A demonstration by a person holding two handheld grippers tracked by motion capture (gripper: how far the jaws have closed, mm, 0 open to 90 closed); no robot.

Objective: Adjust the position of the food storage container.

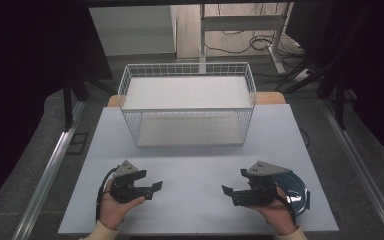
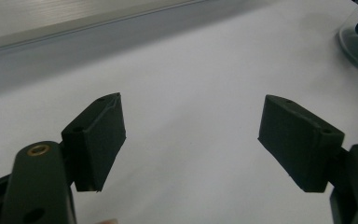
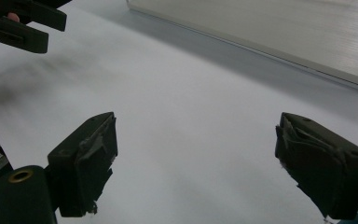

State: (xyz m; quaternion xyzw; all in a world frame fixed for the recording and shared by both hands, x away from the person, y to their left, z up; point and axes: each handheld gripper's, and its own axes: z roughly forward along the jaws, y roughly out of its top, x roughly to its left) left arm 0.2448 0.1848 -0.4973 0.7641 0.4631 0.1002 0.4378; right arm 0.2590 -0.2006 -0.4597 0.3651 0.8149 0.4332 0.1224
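Both the left gripper and right gripper gape, holding nothing, facing each other over the table near the basket.

Black two-jaw grippers — grey top plates, cream cuffs.

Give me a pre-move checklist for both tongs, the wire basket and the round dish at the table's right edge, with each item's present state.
1. Left tongs open with nothing between the jaws: ok; the left gripper view shows bare table between them.
2. Right tongs open and empty: ok.
3. Gap between the two tongs: ok, they face each other, apart.
4. Wire basket upright at the far side of the table: ok; nothing visible inside it.
5. Round dish reachable: ok, it lies right beside the right hand, partly hidden by it.
6. What the dish holds: cannot tell.
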